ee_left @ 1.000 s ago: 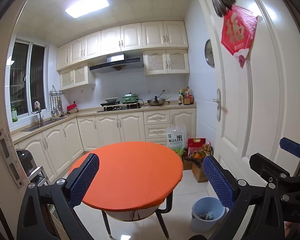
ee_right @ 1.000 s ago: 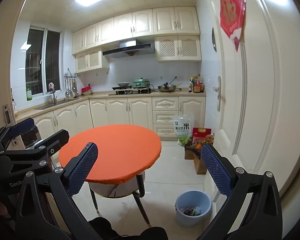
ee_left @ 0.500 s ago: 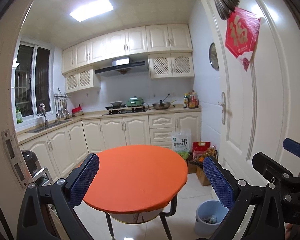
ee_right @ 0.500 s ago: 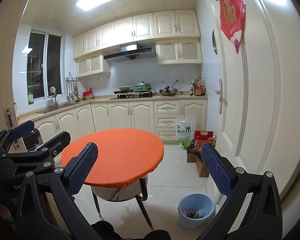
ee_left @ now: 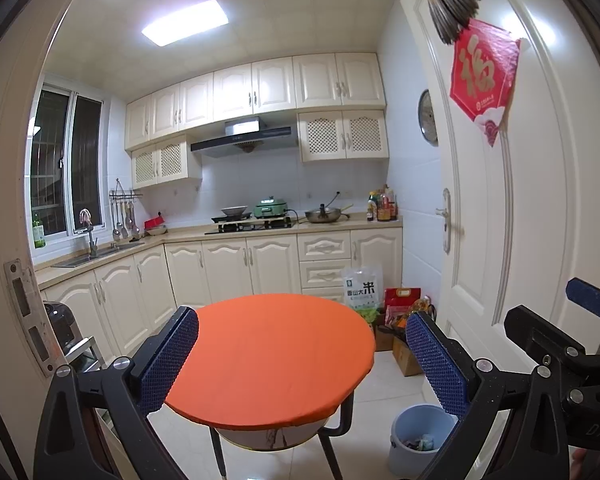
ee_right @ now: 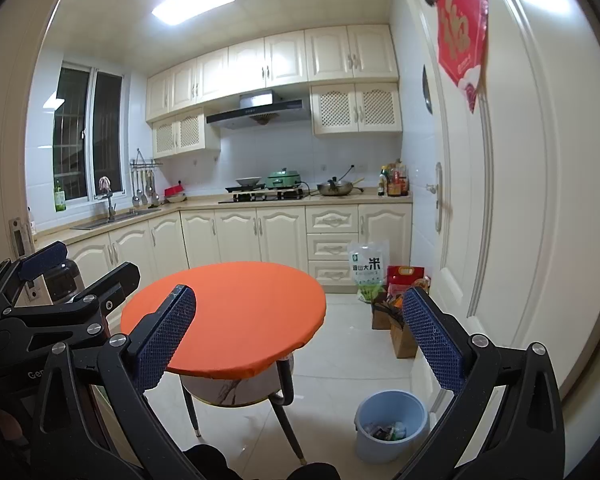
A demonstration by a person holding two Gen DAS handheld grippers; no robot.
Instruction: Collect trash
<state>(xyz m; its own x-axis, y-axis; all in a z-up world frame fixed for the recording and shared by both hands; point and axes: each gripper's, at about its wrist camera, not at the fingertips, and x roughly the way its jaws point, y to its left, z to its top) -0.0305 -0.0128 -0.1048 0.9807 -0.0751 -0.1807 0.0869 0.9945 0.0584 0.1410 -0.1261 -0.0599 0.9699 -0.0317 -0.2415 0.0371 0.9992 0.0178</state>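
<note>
At lower right of both views, a blue trash bin (ee_right: pixel 392 424) sits nearer the right gripper (ee_right: pixel 300 336); both grippers gape empty, left gripper (ee_left: pixel 302 354) included.

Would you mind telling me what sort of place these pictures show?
A home kitchen, seen from its doorway: cream cabinets line the walls, a gas stove sits under a range hood, and a sink lies below the window.

Both wrist views face kitchen from doorway; share orange table (ee_left: pixel 272 360) (ee_right: pixel 228 312).
</note>
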